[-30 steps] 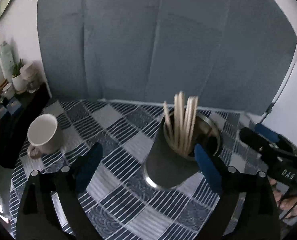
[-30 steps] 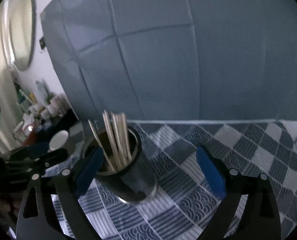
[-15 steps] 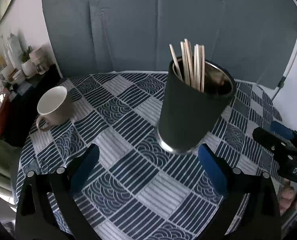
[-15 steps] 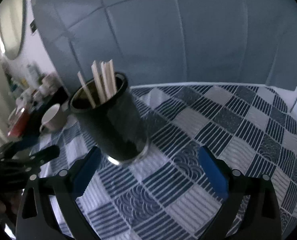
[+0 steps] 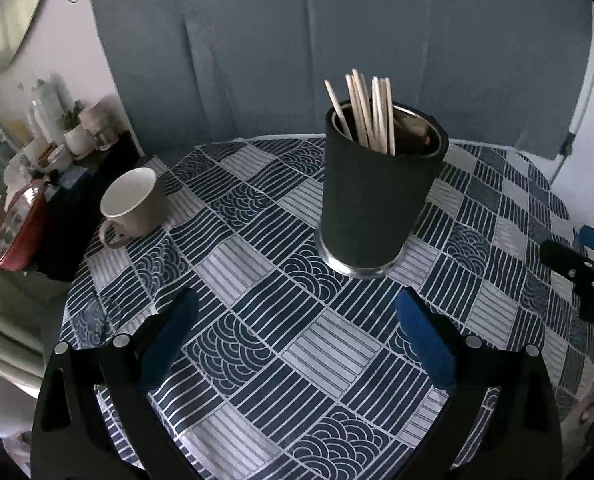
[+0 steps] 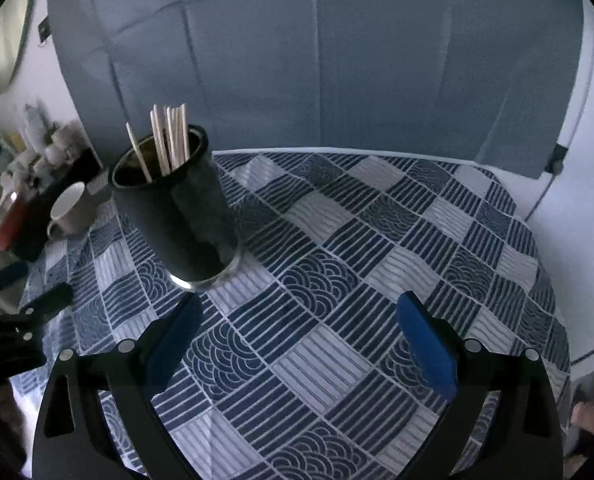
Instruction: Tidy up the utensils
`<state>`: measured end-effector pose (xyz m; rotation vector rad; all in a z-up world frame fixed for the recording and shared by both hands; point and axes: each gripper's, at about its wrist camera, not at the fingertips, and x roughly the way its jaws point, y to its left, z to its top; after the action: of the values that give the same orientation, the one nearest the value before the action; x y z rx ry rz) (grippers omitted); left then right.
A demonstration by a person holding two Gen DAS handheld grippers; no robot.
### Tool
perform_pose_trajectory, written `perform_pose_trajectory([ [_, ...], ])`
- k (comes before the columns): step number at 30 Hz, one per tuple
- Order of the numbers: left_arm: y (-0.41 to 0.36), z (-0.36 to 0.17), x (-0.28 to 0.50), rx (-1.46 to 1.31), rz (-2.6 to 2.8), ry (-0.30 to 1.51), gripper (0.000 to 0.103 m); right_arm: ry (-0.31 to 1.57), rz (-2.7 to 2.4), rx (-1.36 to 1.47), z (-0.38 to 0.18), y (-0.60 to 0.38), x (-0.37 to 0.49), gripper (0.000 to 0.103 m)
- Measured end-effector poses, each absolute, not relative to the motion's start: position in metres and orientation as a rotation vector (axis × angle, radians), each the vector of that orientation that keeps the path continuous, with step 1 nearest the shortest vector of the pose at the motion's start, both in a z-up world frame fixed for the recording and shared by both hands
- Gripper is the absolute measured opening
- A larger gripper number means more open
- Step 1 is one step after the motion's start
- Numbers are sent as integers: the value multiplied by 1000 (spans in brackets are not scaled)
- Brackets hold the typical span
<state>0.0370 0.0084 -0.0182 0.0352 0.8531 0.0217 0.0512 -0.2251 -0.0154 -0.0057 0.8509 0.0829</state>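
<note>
Where grey panels (image 5: 337,40) rise, a blue-checked tablecloth (image 5: 265,320).

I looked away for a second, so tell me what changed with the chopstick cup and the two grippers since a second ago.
Both grippers drew back from the black cup: a second ago it sat between the left gripper fingers, now it stands beyond them, upright on the checked tablecloth. The right gripper backed off too. Nothing was picked up or let go. Both stay open; the chopsticks stay in the cup and the mug has not moved.

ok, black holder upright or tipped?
Upright. The black holder stands on its metal base on the tablecloth, chopsticks sticking up from it.
</note>
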Motion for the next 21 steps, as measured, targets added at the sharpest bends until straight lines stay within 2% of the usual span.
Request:
perform_pose_trajectory([
  [10,7,18,27,-11,16,836,97,835,104,16,23,-232,29,93],
  [21,17,23,12,-79,45,888,97,843,128,21,38,-216,3,93],
])
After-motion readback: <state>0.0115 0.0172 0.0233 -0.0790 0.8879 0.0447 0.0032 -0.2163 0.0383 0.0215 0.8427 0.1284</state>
